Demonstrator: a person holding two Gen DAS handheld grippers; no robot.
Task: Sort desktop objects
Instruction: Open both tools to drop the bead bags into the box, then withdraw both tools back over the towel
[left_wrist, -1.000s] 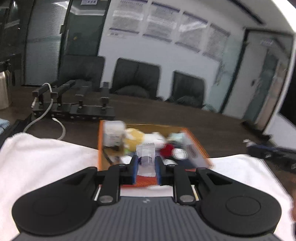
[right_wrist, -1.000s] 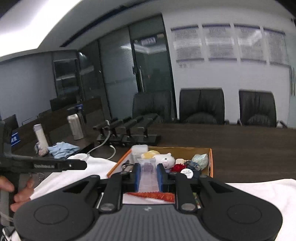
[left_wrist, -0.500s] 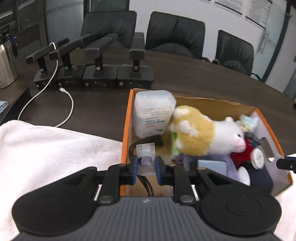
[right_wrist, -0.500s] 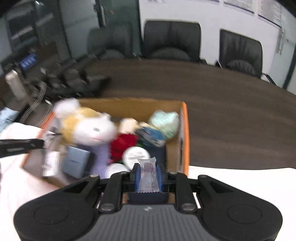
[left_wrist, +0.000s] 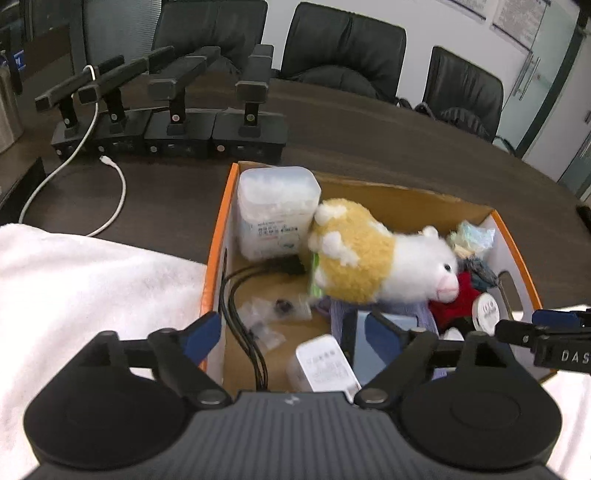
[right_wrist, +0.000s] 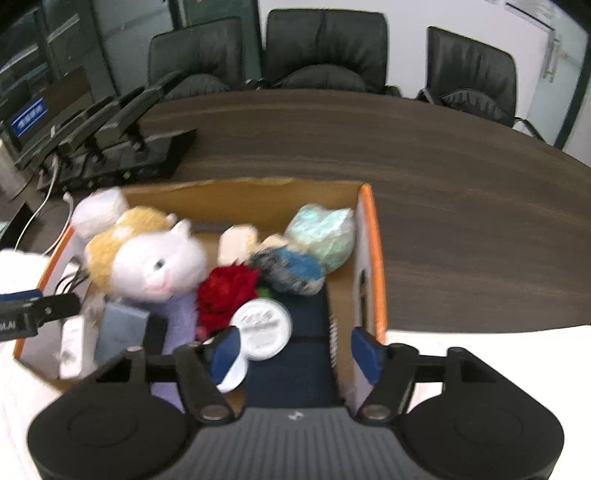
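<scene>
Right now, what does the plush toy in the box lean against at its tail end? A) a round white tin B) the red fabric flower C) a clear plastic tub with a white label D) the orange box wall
C: in the left wrist view the plush toy has its yellow back end pressed against the clear plastic tub in the far left corner of the box.

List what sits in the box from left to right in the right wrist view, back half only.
Plush sheep → red rose → blue-grey bundle → pale green wrapped lump → orange box wall.
</scene>
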